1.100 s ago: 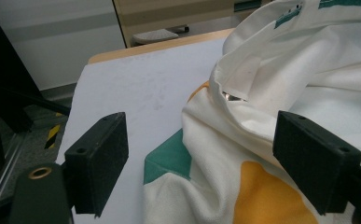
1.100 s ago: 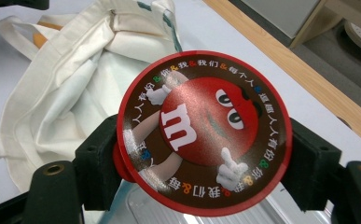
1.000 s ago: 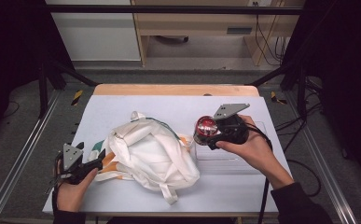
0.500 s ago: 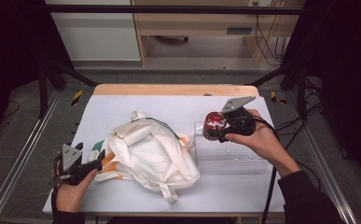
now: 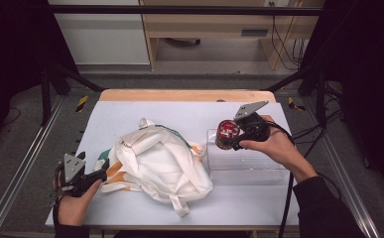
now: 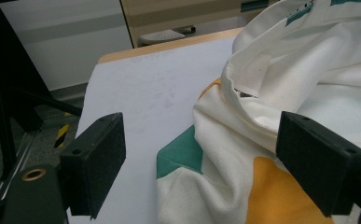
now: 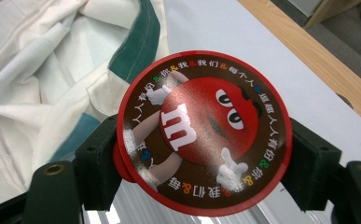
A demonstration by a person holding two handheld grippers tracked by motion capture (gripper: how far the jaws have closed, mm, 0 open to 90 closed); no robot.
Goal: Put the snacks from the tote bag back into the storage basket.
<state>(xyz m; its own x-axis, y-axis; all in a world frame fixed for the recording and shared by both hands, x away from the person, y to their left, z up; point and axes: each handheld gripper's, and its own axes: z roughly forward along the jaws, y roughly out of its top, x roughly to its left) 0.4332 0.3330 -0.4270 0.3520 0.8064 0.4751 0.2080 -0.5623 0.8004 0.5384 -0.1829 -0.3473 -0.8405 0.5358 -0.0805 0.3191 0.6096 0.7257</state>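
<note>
Right tongs clamped on a round red candy tin, one pad on each side of its body; in the right gripper view the tin faces the camera lid-on, showing a red cartoon candy figure ringed by small print, with a black pad pressed against its left and right edges. In the high view the tin is held off the tabletop, right of centre, above the far left corner of a clear plastic box that sits on the right half of the tabletop. The right hand grips the tool from the right, with the grey three-cornered plate on top and the cable trailing toward the near right. A white cloth bag with teal and orange patches lies crumpled in the middle of the tabletop, just left of the box, straps loose at its near and far edges. Left tongs at the near left, resting low at the bag's left edge; jaws stand apart. In the left gripper view the bag lies between and beyond the two pads, the right pad close against the fabric, contact not certain, the left pad over bare tabletop.
</note>
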